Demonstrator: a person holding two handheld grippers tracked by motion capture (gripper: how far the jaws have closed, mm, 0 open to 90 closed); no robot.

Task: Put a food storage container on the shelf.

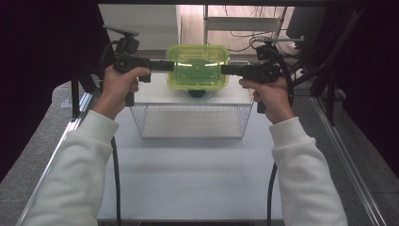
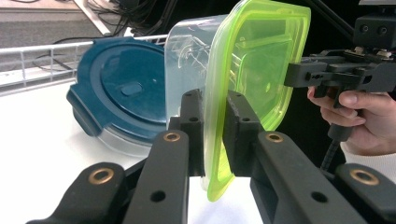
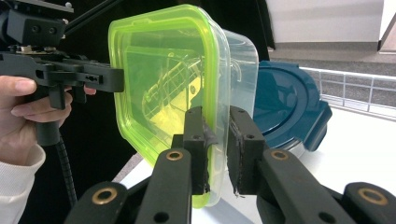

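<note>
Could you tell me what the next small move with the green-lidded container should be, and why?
Probably keep both hands level and carry it clear. The left gripper and right gripper pinch opposite rims of the green-lidded container, held above the blue-lidded container.

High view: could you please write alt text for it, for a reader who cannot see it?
Two hand-held grippers, left and right, clamp opposite edges of a clear box with a green lid, holding it above a white shelf. A dark round item lies under the box, and white sleeves come in from the bottom.
</note>
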